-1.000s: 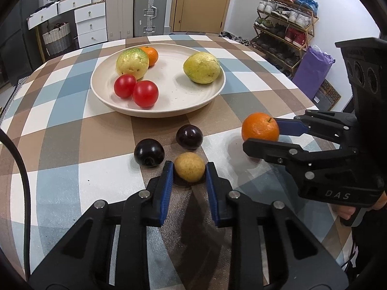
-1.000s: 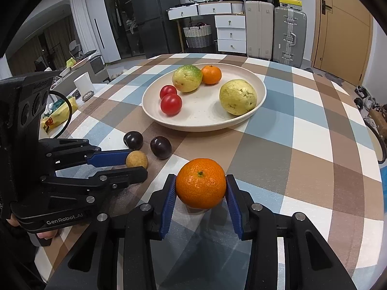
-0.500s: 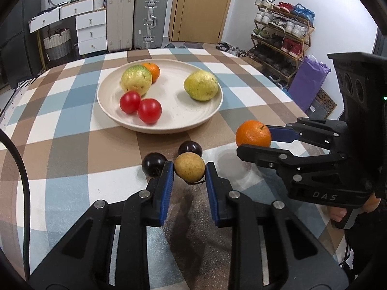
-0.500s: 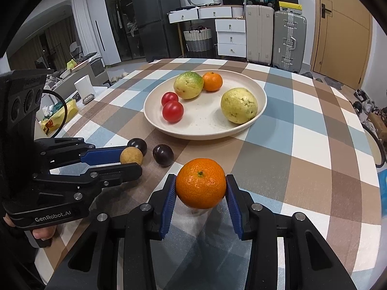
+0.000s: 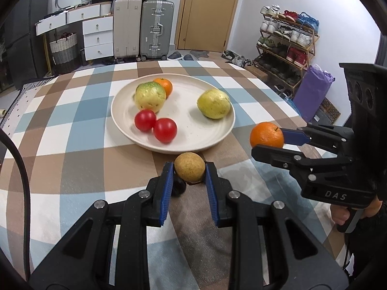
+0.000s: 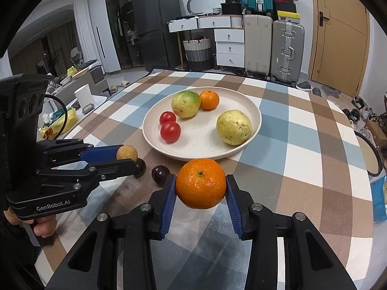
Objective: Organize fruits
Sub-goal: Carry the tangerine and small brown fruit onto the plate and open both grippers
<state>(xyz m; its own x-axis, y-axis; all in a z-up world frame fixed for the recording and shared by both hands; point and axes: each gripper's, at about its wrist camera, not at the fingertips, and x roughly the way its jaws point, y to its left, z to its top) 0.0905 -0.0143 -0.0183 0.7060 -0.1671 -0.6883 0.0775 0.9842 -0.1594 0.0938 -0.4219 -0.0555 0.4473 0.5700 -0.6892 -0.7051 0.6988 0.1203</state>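
The left gripper [image 5: 189,172] is level, its blue pads clamped on a small brown fruit [image 5: 189,170]. The right gripper [image 6: 200,185] is beside it, level too, its pads pressed on an orange [image 6: 200,183]. A hand [image 6: 44,227] grips the left handle.

Suitcases [image 5: 142,26], shoe rack [image 5: 287,41] (full)

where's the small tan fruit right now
The small tan fruit is clamped in the left tool, off the table just short of the plate rim; in the right wrist view it hangs above two dark plums.
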